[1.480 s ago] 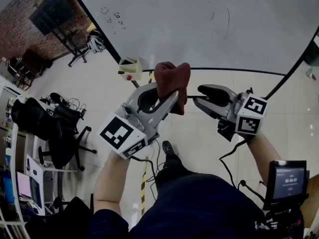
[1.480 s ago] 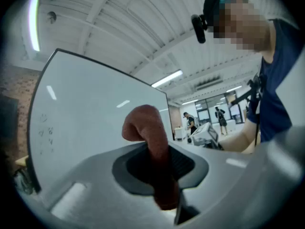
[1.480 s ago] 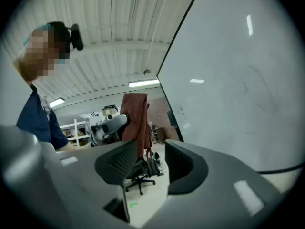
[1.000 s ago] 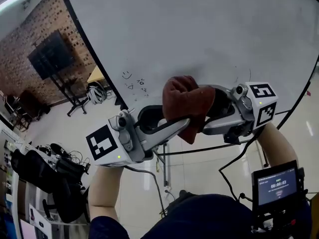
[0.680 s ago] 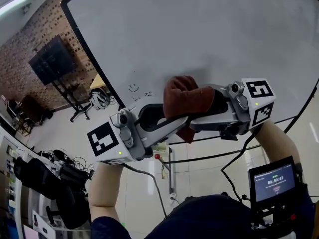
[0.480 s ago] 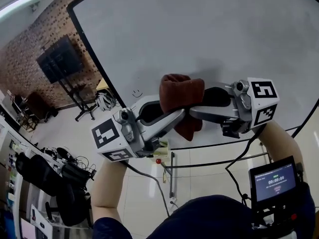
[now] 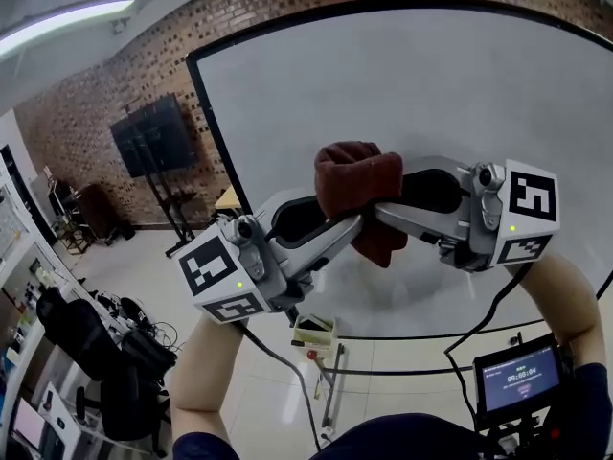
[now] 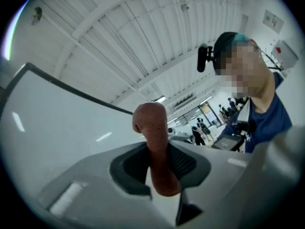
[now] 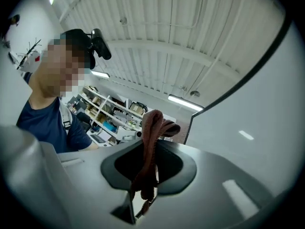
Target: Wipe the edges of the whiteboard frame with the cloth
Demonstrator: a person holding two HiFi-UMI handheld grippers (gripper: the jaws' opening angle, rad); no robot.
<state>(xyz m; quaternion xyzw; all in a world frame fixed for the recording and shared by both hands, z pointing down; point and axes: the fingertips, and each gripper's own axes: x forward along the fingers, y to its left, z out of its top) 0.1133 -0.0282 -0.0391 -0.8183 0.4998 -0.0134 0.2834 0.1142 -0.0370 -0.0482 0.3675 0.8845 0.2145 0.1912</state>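
Red-brown cloth (image 7: pixel 356 175) is bunched in a wad, held up just in front of the whiteboard (image 7: pixel 450 84), well apart from its black frame (image 7: pixel 213 132) at left and top. The left gripper (image 7: pixel 352 223) pinches the cloth's lower fold tight. The right gripper (image 7: pixel 385 211), tip to tip with it, has just been closing its jaws and now nips the same cloth. Likely a two-handed grip to firm the wad, or a handover, before any edge is wiped.

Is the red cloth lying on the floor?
No, the cloth is up by the whiteboard, pinched in the left tongs and the right tongs, which have just been closing.
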